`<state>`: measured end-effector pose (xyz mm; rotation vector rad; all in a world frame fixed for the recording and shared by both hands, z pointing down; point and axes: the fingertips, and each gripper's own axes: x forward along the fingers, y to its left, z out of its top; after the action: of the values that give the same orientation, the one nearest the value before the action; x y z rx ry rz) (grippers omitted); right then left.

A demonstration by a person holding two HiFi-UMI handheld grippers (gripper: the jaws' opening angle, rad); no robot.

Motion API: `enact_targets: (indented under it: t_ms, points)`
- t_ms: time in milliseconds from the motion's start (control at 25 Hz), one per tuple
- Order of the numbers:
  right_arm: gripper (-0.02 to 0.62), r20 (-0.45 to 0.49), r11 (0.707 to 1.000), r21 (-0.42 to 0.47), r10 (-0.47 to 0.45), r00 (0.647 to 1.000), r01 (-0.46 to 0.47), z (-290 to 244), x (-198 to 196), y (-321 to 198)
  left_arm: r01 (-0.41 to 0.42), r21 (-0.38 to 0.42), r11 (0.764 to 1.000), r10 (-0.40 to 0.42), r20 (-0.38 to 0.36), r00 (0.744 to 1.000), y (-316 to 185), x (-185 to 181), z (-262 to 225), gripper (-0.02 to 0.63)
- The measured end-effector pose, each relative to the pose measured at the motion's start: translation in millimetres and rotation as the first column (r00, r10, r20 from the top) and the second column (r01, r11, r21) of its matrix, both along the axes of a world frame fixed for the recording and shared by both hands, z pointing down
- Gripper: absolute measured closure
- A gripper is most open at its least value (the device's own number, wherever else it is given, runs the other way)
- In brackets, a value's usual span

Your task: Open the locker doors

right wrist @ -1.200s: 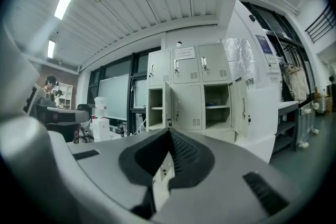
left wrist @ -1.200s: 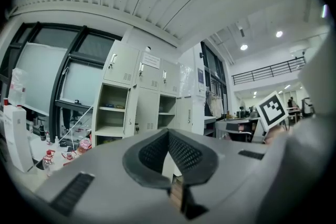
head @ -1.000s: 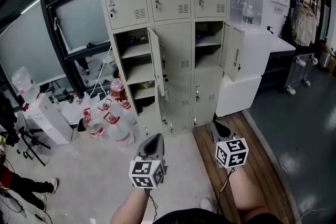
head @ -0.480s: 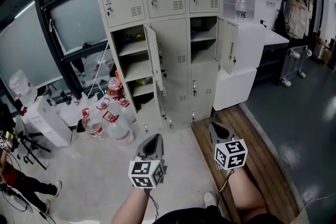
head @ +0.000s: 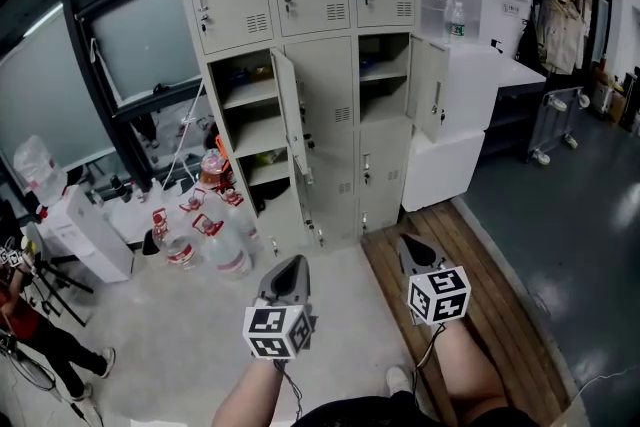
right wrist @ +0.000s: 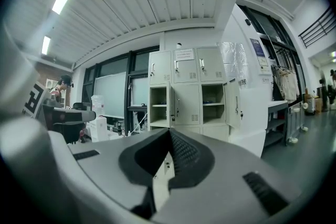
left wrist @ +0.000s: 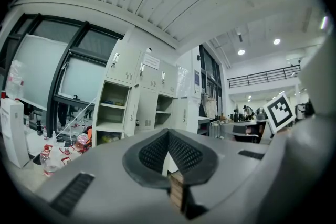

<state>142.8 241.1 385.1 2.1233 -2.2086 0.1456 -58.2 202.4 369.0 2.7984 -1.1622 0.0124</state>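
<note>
Left tool (head: 293, 267) and right tool (head: 411, 243) closed, empty, well back from lockers (head: 318, 95); left door (head: 290, 110), right door (head: 431, 100) open.

The locker cabinet (head: 310, 65) stands at the back. On the floor to its left is a cluster of water bottles (head: 215, 240), with a water dispenser (head: 85, 230) further left. Just beside its right side is a worktop (head: 505, 70) with a bottle (head: 457, 20) on it. A wooden floor strip (head: 480, 305) lies before its right column. The left gripper (head: 295, 263) and right gripper (head: 410, 240) hang before the cabinet, well apart from it, the right over the strip.
</note>
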Motion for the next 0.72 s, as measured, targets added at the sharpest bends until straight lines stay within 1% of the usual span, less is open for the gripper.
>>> enact_targets:
  t_ms: [720]
  points:
    - [0.595, 0.004, 1.0, -0.005, -0.003, 1.0, 0.003, 0.3, 2.4, -2.1, -0.008, -0.001, 1.0, 0.008, 0.001, 1.0, -0.8, 6.4, 0.4, 0.605]
